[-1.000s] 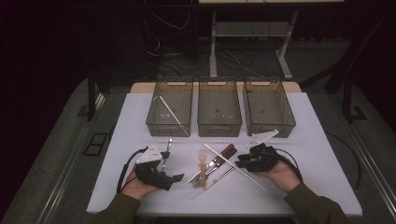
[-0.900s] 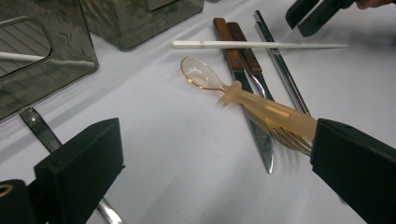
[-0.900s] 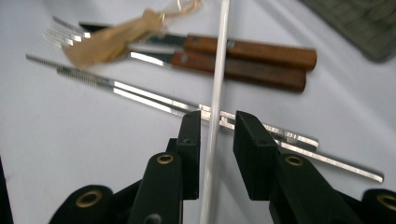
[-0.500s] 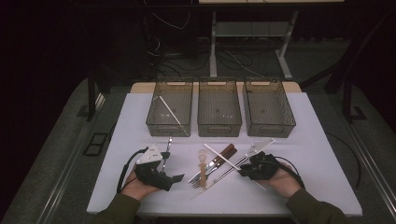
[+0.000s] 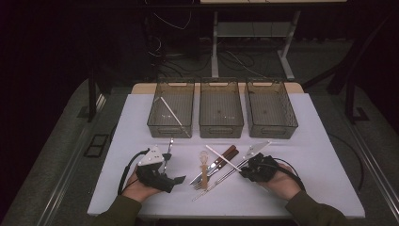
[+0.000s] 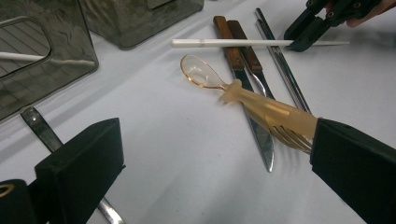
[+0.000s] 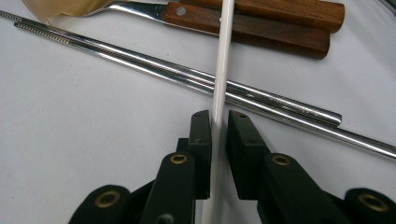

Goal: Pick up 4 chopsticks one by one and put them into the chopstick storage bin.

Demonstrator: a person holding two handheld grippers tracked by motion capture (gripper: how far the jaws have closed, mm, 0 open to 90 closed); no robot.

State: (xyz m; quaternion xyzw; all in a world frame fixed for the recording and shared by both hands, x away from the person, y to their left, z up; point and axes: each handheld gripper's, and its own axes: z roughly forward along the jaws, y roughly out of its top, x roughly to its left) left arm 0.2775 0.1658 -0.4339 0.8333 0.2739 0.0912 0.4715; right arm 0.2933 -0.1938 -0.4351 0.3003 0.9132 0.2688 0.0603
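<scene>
Closing in on the white chopstick (image 7: 223,51), our right gripper (image 7: 218,135) has just been drawing its fingers (image 7: 201,140) together, and the right gripper view now has the chopstick running straight up through the narrow slot between them, one pad at its edge and a sliver of gap on the other side, so we judge the grip not quite made. Against the picture from a second ago, the right hand (image 5: 282,181) has crept a little toward the heap of cutlery in the middle of the tabletop (image 5: 310,155), while the chopstick seems to lie where it lay, slanting across the two steel chopsticks (image 7: 261,95) and the wooden-handled knives (image 7: 261,23). Our left gripper (image 5: 162,176) has kept its place near the front edge, its fingers (image 6: 79,168) spread wide with nothing between them; its own view looks past them at the amber plastic spoon (image 6: 201,74) and a fork (image 6: 289,135). A second white chopstick (image 5: 171,113) already leans in the left bin (image 5: 155,123), with the middle bin (image 5: 221,127) and right bin (image 5: 273,128) beside it, so we read this as sorting by kind, with the pinched stick bound for that left bin. What matters next, we think, is a firm close before lifting, since the stick is thin and smooth and could pivot or drag the steel pair beneath it
</scene>
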